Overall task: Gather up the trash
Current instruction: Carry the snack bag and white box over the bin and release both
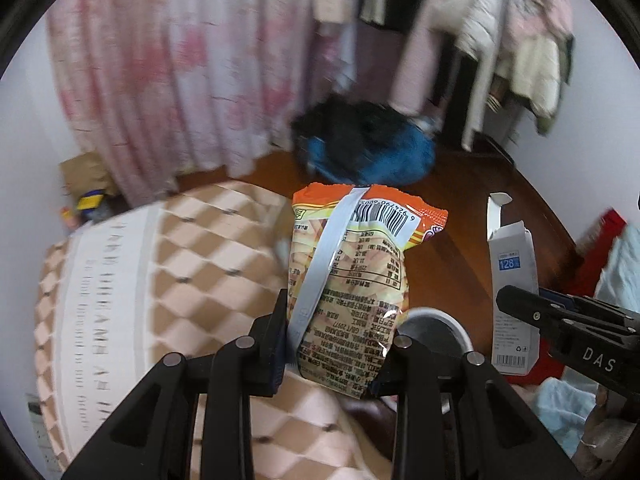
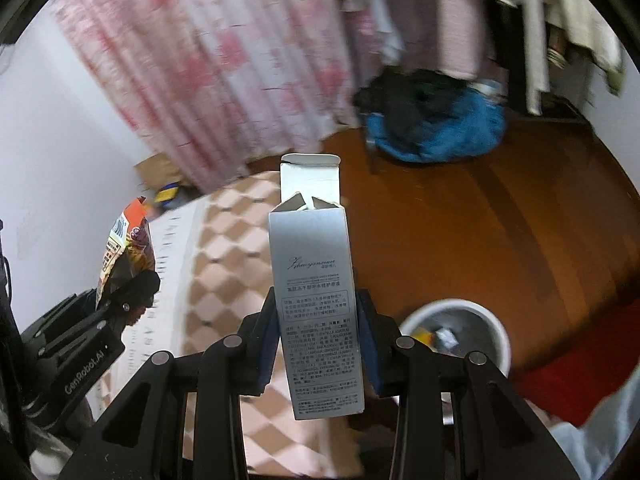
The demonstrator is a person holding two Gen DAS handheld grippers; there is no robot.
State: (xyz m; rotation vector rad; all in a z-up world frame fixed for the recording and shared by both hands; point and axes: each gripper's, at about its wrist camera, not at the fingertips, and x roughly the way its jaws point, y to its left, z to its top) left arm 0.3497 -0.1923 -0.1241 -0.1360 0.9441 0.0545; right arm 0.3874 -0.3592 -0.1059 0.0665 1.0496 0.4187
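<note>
My left gripper (image 1: 334, 344) is shut on an orange snack bag (image 1: 356, 276) with a barcode, held upright above the bed's edge. My right gripper (image 2: 318, 344) is shut on a tall silver carton (image 2: 314, 292) with its top flap open. The carton also shows at the right of the left wrist view (image 1: 514, 280), and the snack bag at the left of the right wrist view (image 2: 126, 256). A white round trash bin (image 2: 460, 334) with some litter inside stands on the floor below and right of the carton; its rim shows behind the bag in the left wrist view (image 1: 436, 332).
A bed with a pink-and-tan checked cover (image 1: 160, 280) fills the lower left. Brown wooden floor (image 2: 500, 220) lies beyond. A blue and black heap of clothes (image 2: 432, 120) lies on the floor under hanging clothes. Pink curtains (image 1: 180, 60) hang behind. A red cloth (image 2: 580, 360) lies at the right.
</note>
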